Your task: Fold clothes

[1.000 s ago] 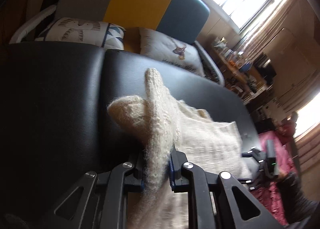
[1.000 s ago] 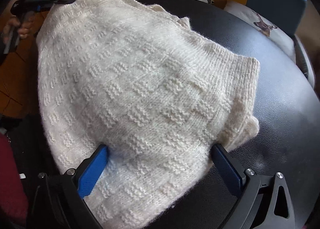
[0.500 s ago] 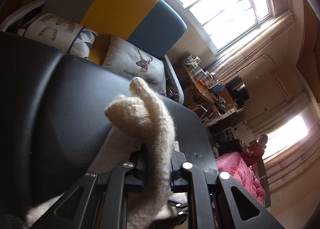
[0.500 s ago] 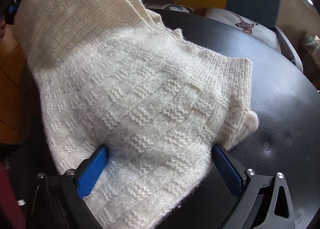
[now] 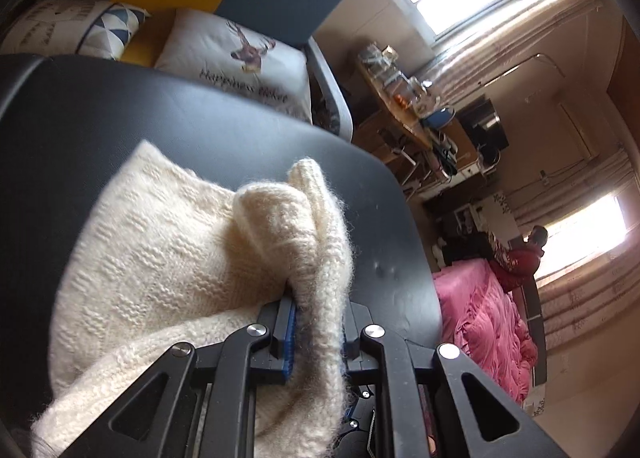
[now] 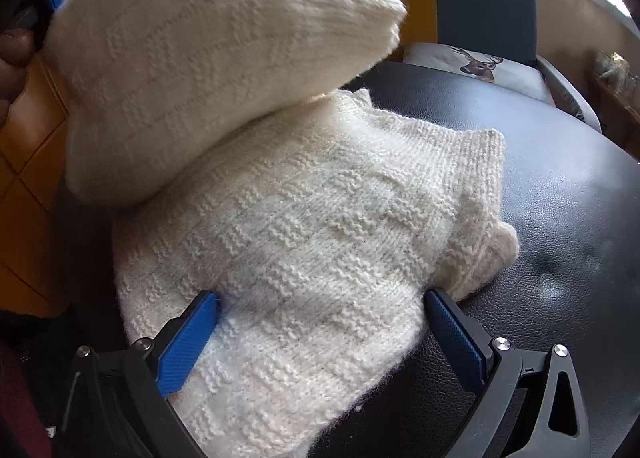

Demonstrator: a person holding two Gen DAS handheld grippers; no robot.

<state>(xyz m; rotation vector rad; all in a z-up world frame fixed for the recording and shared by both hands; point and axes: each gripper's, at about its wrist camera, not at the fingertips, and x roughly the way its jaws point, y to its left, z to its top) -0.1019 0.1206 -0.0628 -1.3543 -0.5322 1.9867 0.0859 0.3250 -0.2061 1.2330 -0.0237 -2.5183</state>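
A cream knitted sweater (image 6: 312, 226) lies on a black leather table (image 6: 560, 210). My left gripper (image 5: 318, 322) is shut on a bunched edge of the sweater (image 5: 172, 254) and holds that part lifted and folded over the rest; the raised flap (image 6: 208, 58) fills the upper left of the right wrist view. My right gripper (image 6: 320, 322) is open, its blue pads (image 6: 188, 338) wide apart over the near edge of the sweater, which lies flat between them.
A sofa with yellow and teal back panels (image 6: 480, 2) and a deer-print cushion (image 5: 244, 54) stands behind the table. A pink bedspread (image 5: 484, 330) and a cluttered desk (image 5: 416, 106) lie past the table's right edge (image 5: 416, 242).
My left gripper has carried its held part of the sweater up and over toward the right gripper's side, making a fold. The right gripper has stayed open over the near edge.
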